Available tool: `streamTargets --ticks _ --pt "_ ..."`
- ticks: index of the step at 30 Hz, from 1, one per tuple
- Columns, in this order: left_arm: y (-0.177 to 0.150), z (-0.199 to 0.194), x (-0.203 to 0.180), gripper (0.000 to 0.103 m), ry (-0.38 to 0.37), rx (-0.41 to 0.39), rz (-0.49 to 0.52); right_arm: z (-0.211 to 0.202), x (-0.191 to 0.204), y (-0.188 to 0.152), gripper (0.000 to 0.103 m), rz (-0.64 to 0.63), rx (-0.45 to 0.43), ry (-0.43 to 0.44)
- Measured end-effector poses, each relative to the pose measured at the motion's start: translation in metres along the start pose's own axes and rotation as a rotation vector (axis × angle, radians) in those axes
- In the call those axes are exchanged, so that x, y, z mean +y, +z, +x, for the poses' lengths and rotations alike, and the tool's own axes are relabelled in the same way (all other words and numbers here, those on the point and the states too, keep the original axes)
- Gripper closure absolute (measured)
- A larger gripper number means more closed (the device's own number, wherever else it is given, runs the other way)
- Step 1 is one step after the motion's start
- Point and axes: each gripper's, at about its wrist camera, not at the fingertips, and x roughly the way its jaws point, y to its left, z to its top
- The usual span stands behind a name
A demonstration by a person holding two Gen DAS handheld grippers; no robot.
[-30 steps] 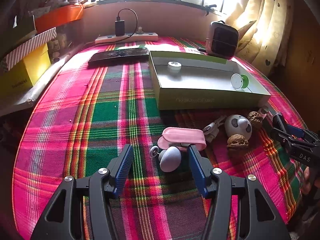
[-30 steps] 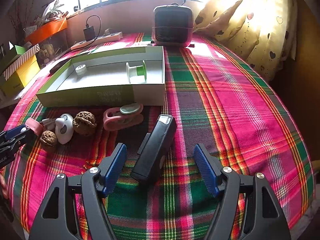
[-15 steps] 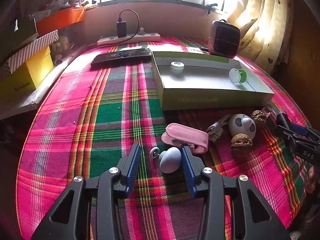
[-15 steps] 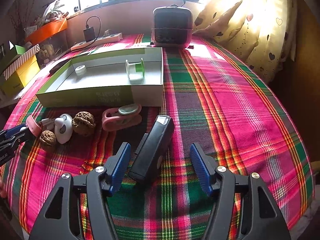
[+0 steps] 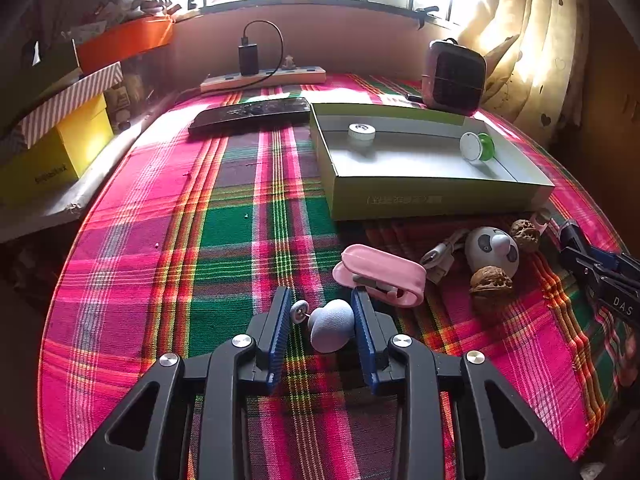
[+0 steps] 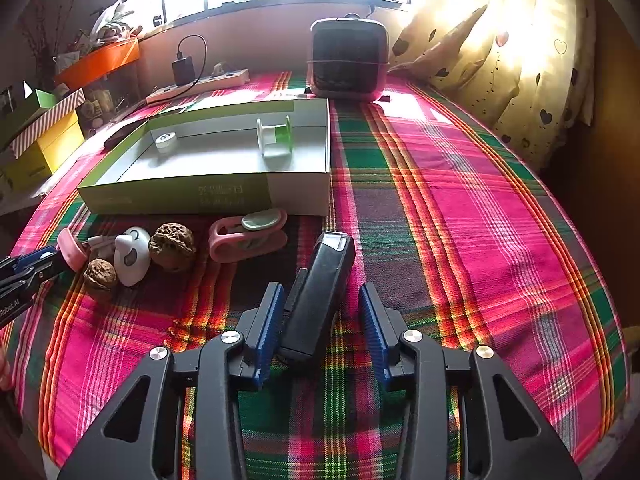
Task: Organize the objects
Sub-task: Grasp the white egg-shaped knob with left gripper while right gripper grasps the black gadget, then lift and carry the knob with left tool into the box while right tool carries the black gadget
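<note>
In the left wrist view, a small blue-grey rounded object (image 5: 330, 326) with a white disc (image 5: 299, 312) on a stalk lies on the plaid cloth between the fingers of my left gripper (image 5: 322, 320). Its jaws are closing, nearly touching the object on both sides. In the right wrist view, a long black device (image 6: 322, 292) lies between the fingers of my right gripper (image 6: 320, 320). These jaws are closing too: the left pad is against it and a gap remains on the right. Behind stands an open green box (image 6: 180, 200) holding a green spool (image 6: 274, 136) and a white cap (image 6: 165, 140).
In front of the box lie a pink clip (image 5: 380, 274), a panda toy (image 5: 492, 250), two walnuts (image 5: 491, 282), a cable (image 5: 440, 254) and a pink winder (image 6: 248, 234). At the back are a heater (image 6: 348, 60), a power strip (image 5: 264, 78) and a dark phone (image 5: 252, 114).
Both grippers have narrowed around their objects without moving. The left fingers have come in close to the blue-grey object, and the right gripper's left pad has reached the black device.
</note>
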Motion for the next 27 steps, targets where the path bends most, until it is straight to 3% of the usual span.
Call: streamTargets --ticks 13,27 --pt "0.0002 -0.0004 0.0006 0.074 0.0 0.0 -0.002 -0.001 0.0001 0.0009 0.078 -0.002 0.0 0.008" --pt "0.0015 -0.0034 0.004 0.074 0.004 -0.001 -0.002 -0.0012 -0.0016 0.001 0.078 0.0 0.006 0.024"
